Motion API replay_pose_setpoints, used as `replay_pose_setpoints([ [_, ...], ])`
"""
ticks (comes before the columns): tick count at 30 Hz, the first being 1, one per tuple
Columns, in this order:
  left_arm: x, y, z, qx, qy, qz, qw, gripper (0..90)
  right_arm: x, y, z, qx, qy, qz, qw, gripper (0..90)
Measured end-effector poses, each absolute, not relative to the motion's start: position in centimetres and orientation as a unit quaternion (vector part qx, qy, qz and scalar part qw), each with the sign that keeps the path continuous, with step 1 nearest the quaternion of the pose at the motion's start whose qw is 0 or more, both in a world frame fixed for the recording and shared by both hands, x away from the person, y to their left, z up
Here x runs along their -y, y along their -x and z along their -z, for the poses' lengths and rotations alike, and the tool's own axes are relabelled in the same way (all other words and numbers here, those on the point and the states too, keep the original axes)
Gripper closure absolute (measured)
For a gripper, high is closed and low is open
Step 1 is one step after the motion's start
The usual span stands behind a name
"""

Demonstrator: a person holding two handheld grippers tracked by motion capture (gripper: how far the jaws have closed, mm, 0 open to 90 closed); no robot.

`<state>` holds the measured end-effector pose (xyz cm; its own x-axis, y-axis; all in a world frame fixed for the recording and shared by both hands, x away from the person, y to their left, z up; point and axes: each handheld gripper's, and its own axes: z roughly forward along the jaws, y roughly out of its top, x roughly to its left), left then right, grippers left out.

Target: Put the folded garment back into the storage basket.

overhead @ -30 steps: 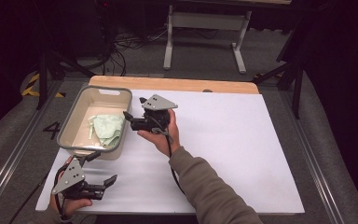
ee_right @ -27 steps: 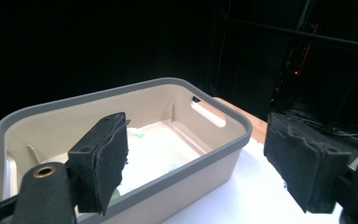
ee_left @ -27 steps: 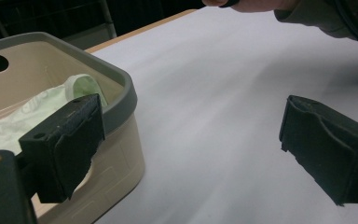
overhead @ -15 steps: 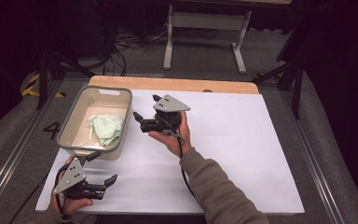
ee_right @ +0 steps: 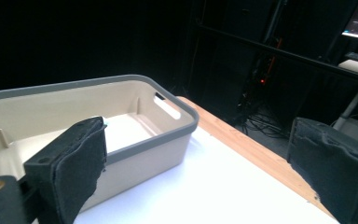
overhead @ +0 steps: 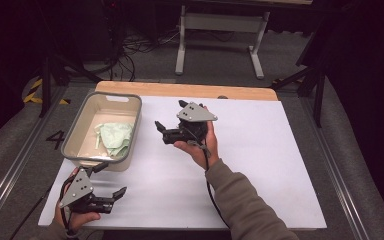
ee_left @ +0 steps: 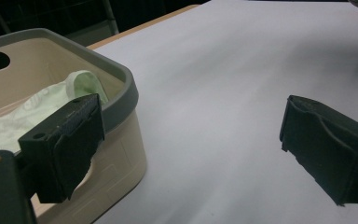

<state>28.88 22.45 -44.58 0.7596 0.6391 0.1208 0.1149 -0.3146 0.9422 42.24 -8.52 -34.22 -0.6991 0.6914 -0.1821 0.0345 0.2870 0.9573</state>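
**Two hand-held grippers beside a bin holding a cloth**

High view: the right gripper (overhead: 166, 131) is held above the white sheet (overhead: 260, 150), its jaws pointing toward the bin (overhead: 132, 131), which stands just beyond the fingertips with a strip of bare sheet between. Its jaws have just been opening and now stand wide, with nothing between them. The right hand (overhead: 200, 145) cups the gripper body from below.

The left gripper (overhead: 111, 196) rests low at the near edge of the sheet, held by the left hand (overhead: 77, 216). Its jaws are spread wide and empty. One finger lies close by the bin's near corner; the other points out over open sheet.

The cloth (overhead: 114, 139), pale green and crumpled, lies inside the bin on its floor, toward the wall nearest the right gripper's fingertips. Neither gripper touches it.

Left gripper view: the left gripper (ee_left: 191, 144) shows both black pads far apart. The bin (ee_left: 126, 93) stands behind the left-hand finger (ee_left: 70, 140), and the cloth (ee_left: 81, 84) shows over the rim just beyond that finger. Between the pads lies bare sheet (ee_left: 223, 84).

Right gripper view: the right gripper (ee_right: 198, 172) likewise shows its pads far apart. The bin (ee_right: 168, 135) stands behind the left-hand finger (ee_right: 74, 163); the table's wooden edge (ee_right: 242, 144) runs between the two fingers.
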Motion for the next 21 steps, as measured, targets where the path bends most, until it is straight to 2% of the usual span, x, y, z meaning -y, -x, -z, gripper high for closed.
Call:
replay_pose_setpoints([
  [21,-22.4,-28.9,44.7,-0.244,-0.774,-0.244,0.531,7.1,11.4,-41.9,33.7,-0.736,-0.257,-0.534,0.328,6.4],
])
